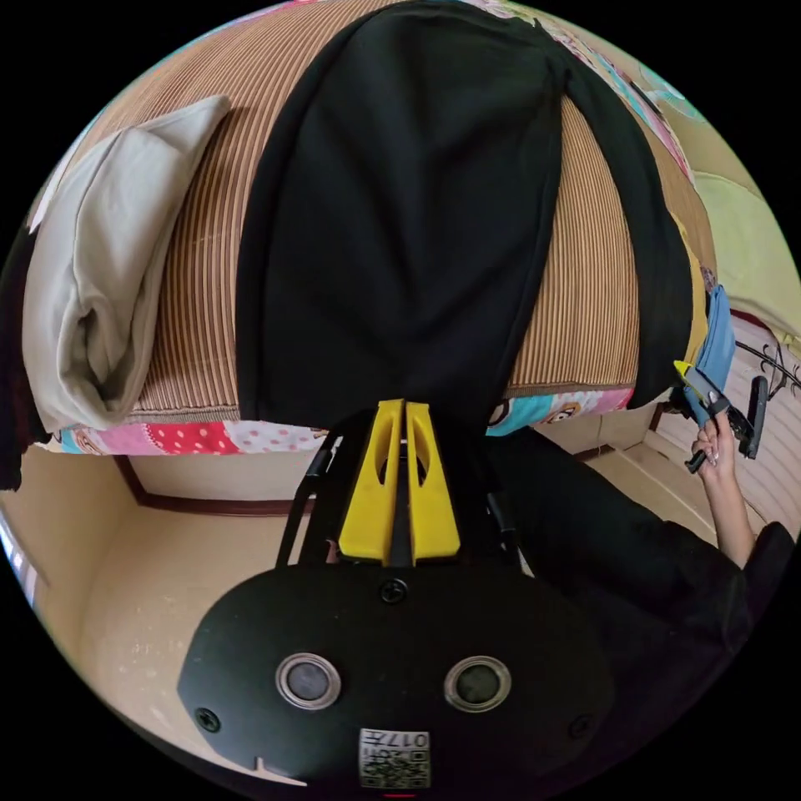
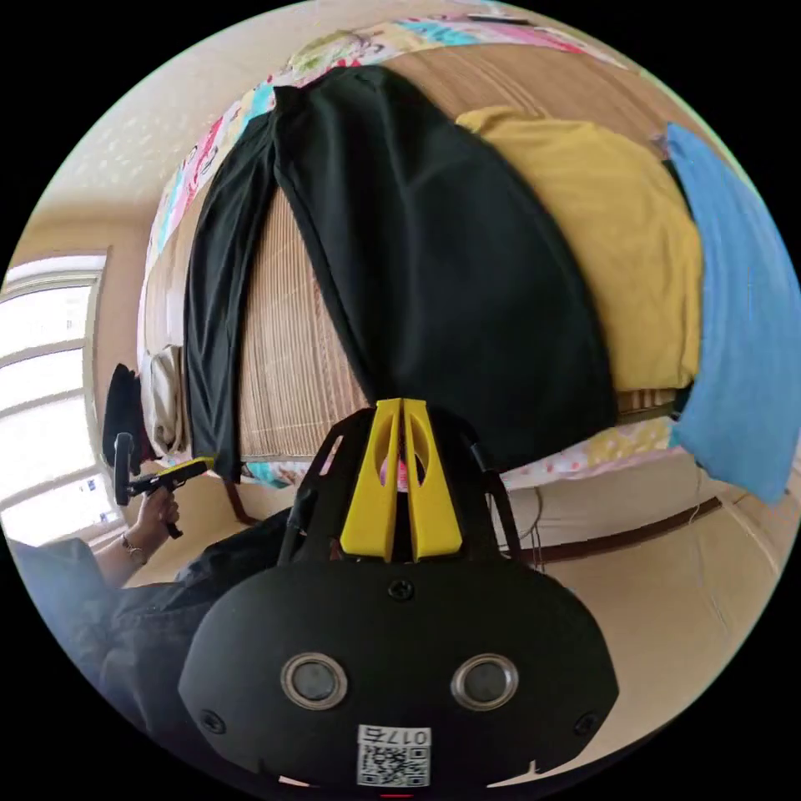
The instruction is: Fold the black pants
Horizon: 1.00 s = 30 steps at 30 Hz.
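The black pants (image 1: 400, 209) lie spread on a bed's striped brown mat (image 1: 200, 317), legs running toward the near edge. My left gripper (image 1: 403, 406) has its yellow jaws closed together on the hem of one leg at the bed's edge. In the right gripper view the pants (image 2: 450, 284) fan out in two legs. My right gripper (image 2: 400, 405) is shut on the wider leg's hem. The left gripper (image 2: 179, 476), held in a hand, meets the narrow leg's end. The right gripper (image 1: 705, 396) sits at the other leg's hem.
A folded beige cloth (image 1: 100, 275) lies on the mat to the left. A yellow garment (image 2: 601, 250) and a blue one (image 2: 743, 334) lie beside the pants. A patterned quilt (image 1: 192, 438) edges the bed. A bright window (image 2: 42, 375) is at the left. Tan floor (image 2: 684, 601) lies below.
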Motion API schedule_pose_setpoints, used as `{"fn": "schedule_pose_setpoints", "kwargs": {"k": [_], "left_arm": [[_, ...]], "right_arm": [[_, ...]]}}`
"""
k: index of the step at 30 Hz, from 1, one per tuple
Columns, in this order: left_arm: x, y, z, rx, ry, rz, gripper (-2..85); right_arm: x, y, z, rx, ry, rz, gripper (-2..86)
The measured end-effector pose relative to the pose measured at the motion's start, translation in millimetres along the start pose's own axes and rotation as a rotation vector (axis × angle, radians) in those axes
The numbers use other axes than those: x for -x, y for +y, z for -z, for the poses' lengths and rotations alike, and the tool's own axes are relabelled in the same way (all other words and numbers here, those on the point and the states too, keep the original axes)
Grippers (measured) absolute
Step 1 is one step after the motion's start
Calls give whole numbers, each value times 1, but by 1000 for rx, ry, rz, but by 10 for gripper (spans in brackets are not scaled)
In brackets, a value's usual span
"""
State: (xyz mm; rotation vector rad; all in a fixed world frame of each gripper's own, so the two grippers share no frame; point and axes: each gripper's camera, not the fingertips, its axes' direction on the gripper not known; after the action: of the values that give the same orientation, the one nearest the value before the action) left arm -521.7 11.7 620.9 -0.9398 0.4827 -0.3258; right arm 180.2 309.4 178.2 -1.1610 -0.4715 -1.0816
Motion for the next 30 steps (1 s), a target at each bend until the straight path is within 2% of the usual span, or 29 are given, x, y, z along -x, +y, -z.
{"fn": "schedule_pose_setpoints", "kwargs": {"k": [2,4,6,8,9,12,15,17,20,23,24,25,27,30], "left_arm": [[15,20,14,2,47,30,-4],[23,27,28,-17,93,50,-4],[25,28,41,-45,136,52,-2],[18,18,55,-61,195,27,3],[15,15,59,-65,215,18,5],[-8,1,88,-95,304,-58,19],[-41,-6,133,-134,366,-142,60],[-72,-5,176,-160,515,-251,109],[-108,-5,222,-116,681,-388,149],[-119,-18,240,-15,765,-466,169],[-118,-21,240,8,764,-467,168],[-112,-25,240,36,704,-455,113],[-94,-24,242,18,508,-412,52],[-52,-6,258,-82,525,-399,30]], "right_arm": [[-30,3,28,-80,102,-60,81],[-50,-1,27,-75,168,-69,106],[-67,-6,2,34,217,-60,113],[-81,1,-44,218,164,-31,100],[-81,6,-49,237,153,-21,94],[-62,26,-32,213,195,20,49],[-14,67,28,40,128,78,37],[64,100,78,-75,47,315,34],[159,124,103,-130,-44,594,34],[213,120,88,-62,-214,752,36],[219,117,81,-28,-223,779,38],[225,112,68,48,-252,850,41],[219,103,56,160,-323,980,48],[178,47,52,296,-414,1042,66]]}}
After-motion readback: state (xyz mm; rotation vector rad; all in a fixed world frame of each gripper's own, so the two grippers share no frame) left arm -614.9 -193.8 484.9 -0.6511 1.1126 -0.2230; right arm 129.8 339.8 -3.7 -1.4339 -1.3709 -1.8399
